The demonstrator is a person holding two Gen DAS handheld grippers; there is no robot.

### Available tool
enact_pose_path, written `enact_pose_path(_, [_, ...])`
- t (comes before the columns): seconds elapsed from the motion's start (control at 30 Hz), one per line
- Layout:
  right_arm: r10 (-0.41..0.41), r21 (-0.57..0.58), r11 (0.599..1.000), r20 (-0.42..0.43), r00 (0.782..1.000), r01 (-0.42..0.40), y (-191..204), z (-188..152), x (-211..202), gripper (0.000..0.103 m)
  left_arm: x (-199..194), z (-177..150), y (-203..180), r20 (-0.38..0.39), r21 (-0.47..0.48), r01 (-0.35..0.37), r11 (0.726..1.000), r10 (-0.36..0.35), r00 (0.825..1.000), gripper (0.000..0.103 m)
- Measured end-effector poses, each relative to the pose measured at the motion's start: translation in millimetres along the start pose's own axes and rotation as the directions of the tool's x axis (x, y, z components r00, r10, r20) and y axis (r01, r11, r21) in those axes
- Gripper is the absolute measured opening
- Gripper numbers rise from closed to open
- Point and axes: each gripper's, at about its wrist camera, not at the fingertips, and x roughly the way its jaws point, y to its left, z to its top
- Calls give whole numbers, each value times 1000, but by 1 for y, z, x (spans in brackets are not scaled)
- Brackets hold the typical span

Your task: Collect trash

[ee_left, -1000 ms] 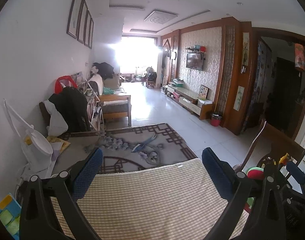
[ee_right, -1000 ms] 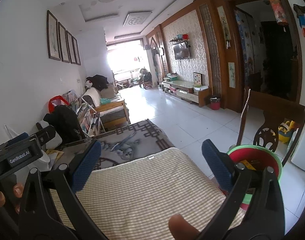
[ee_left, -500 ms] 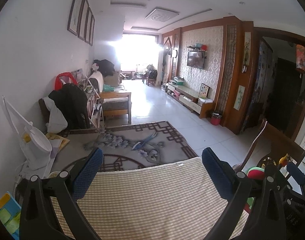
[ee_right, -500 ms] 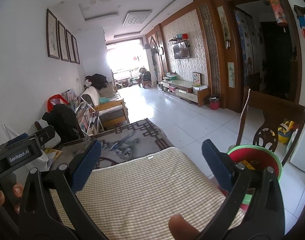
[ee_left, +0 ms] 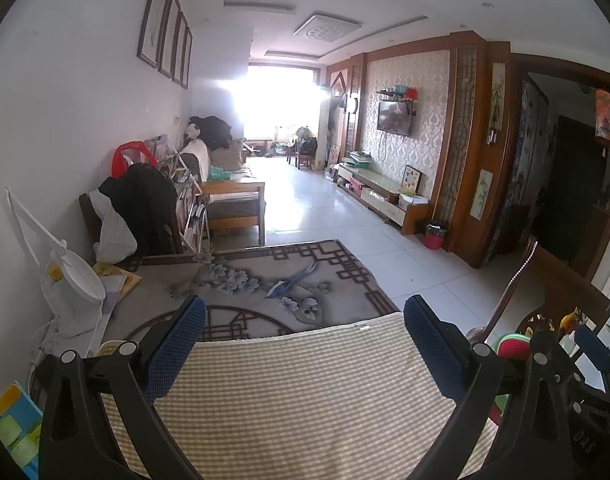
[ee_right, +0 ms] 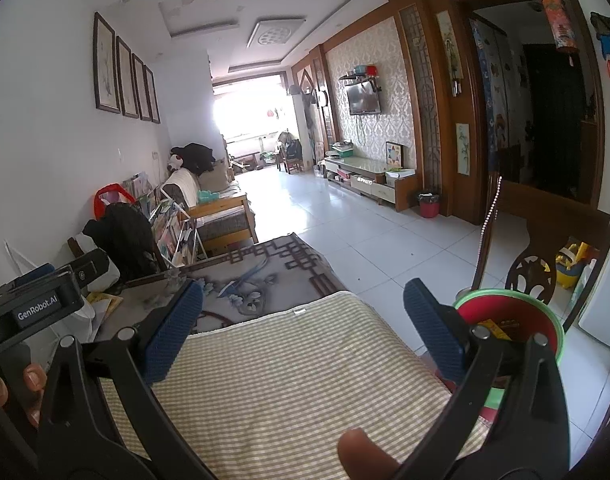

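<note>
Both grippers hover over a table covered by a beige checked mat (ee_left: 305, 392) (ee_right: 289, 376). My left gripper (ee_left: 305, 340) stands open, nothing between its blue pads. My right gripper (ee_right: 303, 332) is open and empty too. A red bin with a green rim (ee_right: 513, 320) sits just right of the table, past the right gripper's right finger, with yellowish scraps inside; in the left wrist view only a sliver of this bin (ee_left: 513, 346) shows behind the right finger. No loose trash shows on the mat. The left gripper's body (ee_right: 37, 304) appears at the left of the right wrist view.
A patterned grey cloth (ee_left: 265, 284) covers the far half of the table. A white desk lamp (ee_left: 65, 280) and papers stand at the left edge. A dark wooden chair (ee_right: 533, 264) stands right of the bin. A thumb (ee_right: 365, 456) shows at the bottom. White tiled floor stretches beyond.
Both views have shifted only slightly; the left camera tilted a little, showing more patterned cloth. Both grippers stay open and empty.
</note>
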Motion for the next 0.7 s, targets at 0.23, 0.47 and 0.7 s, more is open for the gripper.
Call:
enact_pose_path(0.23, [0,-2,1000,-3,1000,0,0,-1,1,99,3,-3,2,-5,-19,13,1000,-13,1000,95])
enact_pose_path(0.47, [2,-2,1000,-7,1000,-2,-3,-2,3,99,5,-6,2,-10,-14,11,1000,-11,1000,95])
enact_pose_path(0.7, [3,-4,1000,-10,1000,-3,-3,-2,3,99,7,-5,2,-9,-4,10,1000,-10,1000,95])
